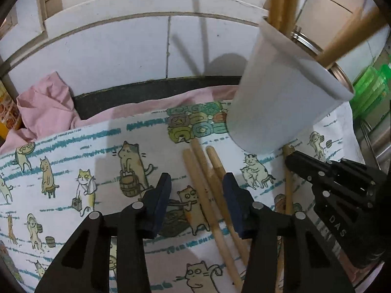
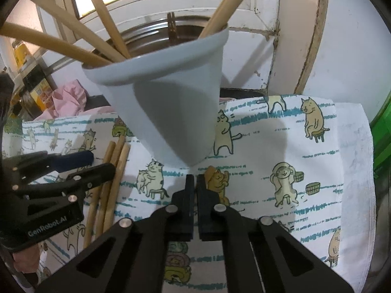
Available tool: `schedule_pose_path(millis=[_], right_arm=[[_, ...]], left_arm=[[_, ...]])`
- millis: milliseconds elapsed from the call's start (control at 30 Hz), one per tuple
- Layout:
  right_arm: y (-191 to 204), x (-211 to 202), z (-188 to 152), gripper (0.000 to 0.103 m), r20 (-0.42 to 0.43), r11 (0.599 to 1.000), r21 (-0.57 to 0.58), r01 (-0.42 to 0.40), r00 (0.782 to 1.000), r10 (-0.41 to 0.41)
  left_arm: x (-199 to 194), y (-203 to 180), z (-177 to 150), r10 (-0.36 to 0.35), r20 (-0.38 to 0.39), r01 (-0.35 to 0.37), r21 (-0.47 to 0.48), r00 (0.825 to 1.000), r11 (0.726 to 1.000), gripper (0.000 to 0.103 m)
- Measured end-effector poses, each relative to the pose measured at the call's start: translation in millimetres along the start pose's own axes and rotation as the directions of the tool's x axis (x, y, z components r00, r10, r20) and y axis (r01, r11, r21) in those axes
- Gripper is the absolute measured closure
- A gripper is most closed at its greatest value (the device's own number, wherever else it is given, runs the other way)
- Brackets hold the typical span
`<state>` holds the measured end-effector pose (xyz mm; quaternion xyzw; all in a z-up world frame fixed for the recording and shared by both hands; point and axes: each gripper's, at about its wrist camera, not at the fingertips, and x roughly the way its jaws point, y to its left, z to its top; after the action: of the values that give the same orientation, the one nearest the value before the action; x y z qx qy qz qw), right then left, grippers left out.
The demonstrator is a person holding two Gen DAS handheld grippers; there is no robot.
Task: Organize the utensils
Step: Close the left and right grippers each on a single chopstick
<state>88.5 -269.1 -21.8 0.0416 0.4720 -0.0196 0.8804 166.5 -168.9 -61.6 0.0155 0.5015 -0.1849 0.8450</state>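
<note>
A pale grey cup [image 1: 281,92] stands on the cat-print cloth [image 1: 73,166] and holds several wooden chopsticks [image 1: 286,2]. It also shows in the right wrist view [image 2: 171,107], with the chopsticks [image 2: 102,31] fanned out of it. Three more chopsticks [image 1: 207,190] lie on the cloth in front of the cup; they also show in the right wrist view [image 2: 110,185]. My left gripper [image 1: 196,193] is open just above these loose chopsticks, its jaws astride them. My right gripper [image 2: 196,183] is shut and empty, right in front of the cup's base; a further chopstick [image 1: 288,183] lies by it.
A crumpled pink cloth [image 1: 46,105] lies at the back left. A steel pot [image 2: 156,31] stands behind the cup, against a white tiled wall [image 1: 122,44]. A green plastic container [image 1: 369,85] stands at the right edge.
</note>
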Motion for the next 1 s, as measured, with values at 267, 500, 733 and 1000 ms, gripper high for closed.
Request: schedule_pose_path(millis=[267,500,733,1000], right_arm=[[17,19,-7,0.085,-0.03,0.998,-0.023,0.058,0.998,-0.059],[17,22,-9,0.09,0.001,0.999,-0.015,0.051,0.999,-0.051],[-8,22,-7,0.095,-0.021,0.992,0.116,-0.059,0.998,0.062],[-30,0,-5,0.096,0.042,0.974,0.189,-0.127,0.992,0.121]], left_arm=[[-6,-3,-6,0.102,-0.009,-0.102,0.049,0.995,0.994,0.07],[-2,-3,-7,0.119,0.006,-0.119,0.041,0.993,0.992,0.084],[-12,14,-2,0.047,0.008,-0.047,0.004,0.999,0.999,0.09],[-42,28,2,-0.018,0.055,0.02,-0.033,0.998,0.999,0.089]])
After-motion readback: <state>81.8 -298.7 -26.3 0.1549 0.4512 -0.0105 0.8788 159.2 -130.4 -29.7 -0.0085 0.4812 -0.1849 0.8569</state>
